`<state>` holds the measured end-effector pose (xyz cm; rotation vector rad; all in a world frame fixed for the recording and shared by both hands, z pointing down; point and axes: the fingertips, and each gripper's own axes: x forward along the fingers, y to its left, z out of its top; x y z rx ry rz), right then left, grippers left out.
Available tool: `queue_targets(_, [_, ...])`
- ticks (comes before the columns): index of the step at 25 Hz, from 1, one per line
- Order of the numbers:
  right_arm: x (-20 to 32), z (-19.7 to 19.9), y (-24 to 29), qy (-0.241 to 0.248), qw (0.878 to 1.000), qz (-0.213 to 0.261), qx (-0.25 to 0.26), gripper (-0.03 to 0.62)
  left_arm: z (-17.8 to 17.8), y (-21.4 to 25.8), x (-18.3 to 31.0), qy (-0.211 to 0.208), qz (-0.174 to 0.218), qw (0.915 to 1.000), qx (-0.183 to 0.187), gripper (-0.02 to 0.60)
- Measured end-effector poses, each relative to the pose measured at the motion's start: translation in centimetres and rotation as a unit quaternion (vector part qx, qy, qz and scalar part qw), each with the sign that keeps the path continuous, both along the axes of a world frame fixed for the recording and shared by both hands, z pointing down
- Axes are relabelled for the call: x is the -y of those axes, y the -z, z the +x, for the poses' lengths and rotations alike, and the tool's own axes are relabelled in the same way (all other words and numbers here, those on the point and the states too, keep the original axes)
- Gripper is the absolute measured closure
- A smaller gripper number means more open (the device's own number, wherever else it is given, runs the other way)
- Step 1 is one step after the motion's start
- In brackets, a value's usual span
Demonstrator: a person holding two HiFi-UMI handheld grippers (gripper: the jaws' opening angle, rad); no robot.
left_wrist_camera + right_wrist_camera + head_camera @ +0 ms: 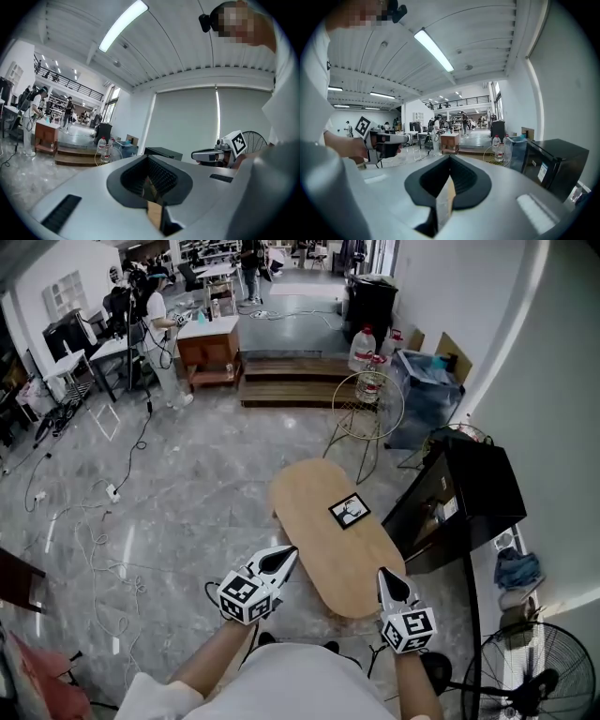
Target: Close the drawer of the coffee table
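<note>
Head view: our left gripper (287, 557) and right gripper (385, 576) by the oval light-wood coffee table (319, 521);
both pairs of jaws closed together; nothing between them.

White short-sleeved shirt (291, 681); grey, black-tipped left gripper (287, 556) and right gripper (385, 577), black-and-white marker cubes (246, 596).

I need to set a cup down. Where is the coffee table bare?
The table is bare except the card near its middle: the far end by the wire stand and the near end are free. It is crowded at right, by the black cabinet.
</note>
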<state>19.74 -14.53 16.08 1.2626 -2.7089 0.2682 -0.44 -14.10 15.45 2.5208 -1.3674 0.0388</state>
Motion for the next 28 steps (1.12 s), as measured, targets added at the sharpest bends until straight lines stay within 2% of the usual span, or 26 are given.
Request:
queue_targets(7, [-0.1,0.5,1.0,-0.001,1.0,0.02,-0.001,0.583,0.7,0.6,0.0,-0.001,0.007,1.0,-0.004,0.575])
queue_targets(28, [-1.6,0.3,1.5,0.008,1.0,0.024,0.009,0.583,2.3,1.0,-1.3,-0.02,0.022,0.9995,-0.007,0.575])
